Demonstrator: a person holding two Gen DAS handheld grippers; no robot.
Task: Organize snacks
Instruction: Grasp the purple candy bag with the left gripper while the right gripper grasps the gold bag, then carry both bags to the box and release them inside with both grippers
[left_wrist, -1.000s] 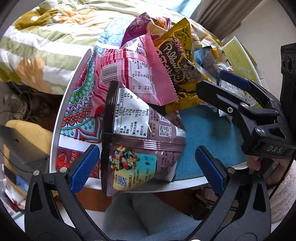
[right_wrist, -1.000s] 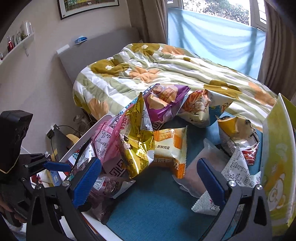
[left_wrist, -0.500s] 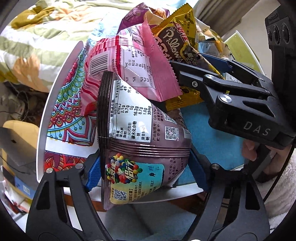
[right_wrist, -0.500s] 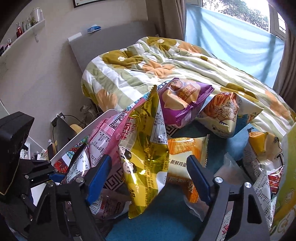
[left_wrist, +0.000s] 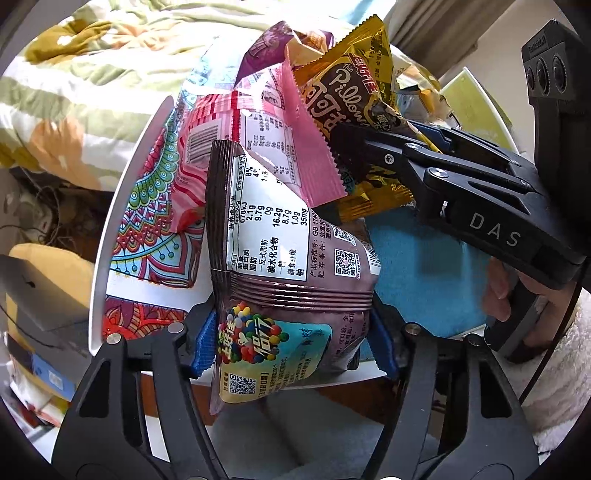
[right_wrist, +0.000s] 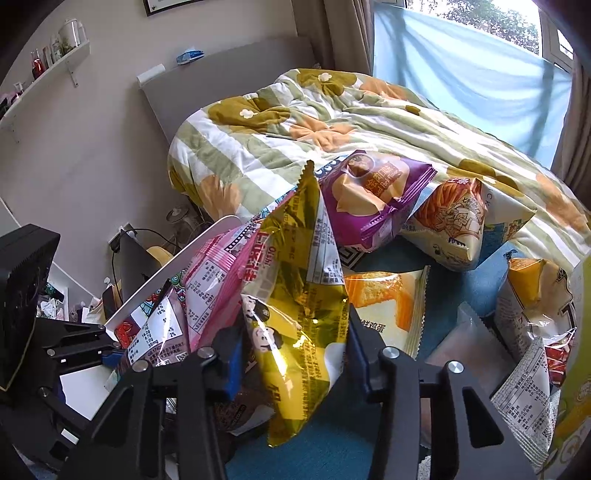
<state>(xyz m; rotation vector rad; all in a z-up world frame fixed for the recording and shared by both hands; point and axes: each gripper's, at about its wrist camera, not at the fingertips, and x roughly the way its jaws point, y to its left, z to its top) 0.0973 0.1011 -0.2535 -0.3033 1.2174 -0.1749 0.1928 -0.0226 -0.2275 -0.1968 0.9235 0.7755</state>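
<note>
My left gripper (left_wrist: 293, 341) is shut on a mauve candy bag (left_wrist: 284, 258) at the near edge of the round table (left_wrist: 424, 266). My right gripper (right_wrist: 295, 356) is shut on a gold pillow-snack bag (right_wrist: 301, 295), which stands upright; it also shows in the left wrist view (left_wrist: 354, 107), with the right gripper (left_wrist: 384, 147) clamped on it. A pink bag (left_wrist: 258, 140) leans between the two bags. In the right wrist view the left gripper (right_wrist: 114, 354) holds the mauve bag (right_wrist: 155, 343) at the left.
More snacks lie behind: a purple bag (right_wrist: 373, 195), an orange-and-white bag (right_wrist: 458, 221), a yellow cake packet (right_wrist: 388, 306), a white packet (right_wrist: 524, 398). A patterned white tray (left_wrist: 147, 221) stands at the table's left. A bed (right_wrist: 332, 122) lies beyond.
Both grippers went from open to shut: the left closed on the mauve bag, the right moved in and closed on the gold bag.
</note>
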